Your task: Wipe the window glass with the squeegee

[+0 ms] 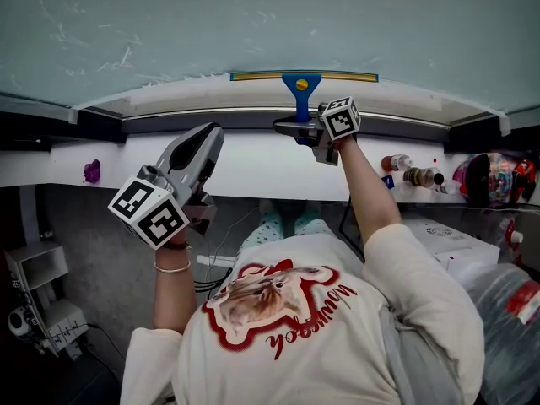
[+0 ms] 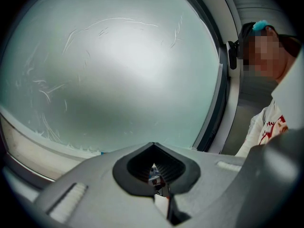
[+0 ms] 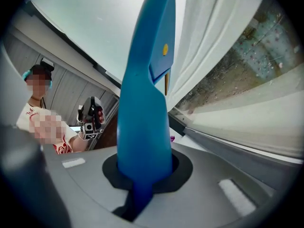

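Observation:
The window glass (image 1: 253,24) fills the top of the head view, streaked with thin marks. A blue-handled squeegee (image 1: 301,95) stands against its lower edge, the yellow-edged blade (image 1: 304,76) lying along the bottom of the pane. My right gripper (image 1: 297,128) is shut on the squeegee handle (image 3: 145,103), which rises between the jaws in the right gripper view. My left gripper (image 1: 211,135) is held lower and to the left, away from the glass, shut with nothing in it (image 2: 154,172). It faces the glass (image 2: 118,70).
A white sill (image 1: 253,163) runs below the window, with a small purple thing (image 1: 92,171) at the left and bottles (image 1: 413,174) and a colourful bag (image 1: 494,180) at the right. A dark window frame (image 2: 223,80) borders the pane. A white curtain (image 3: 209,42) hangs beside the squeegee.

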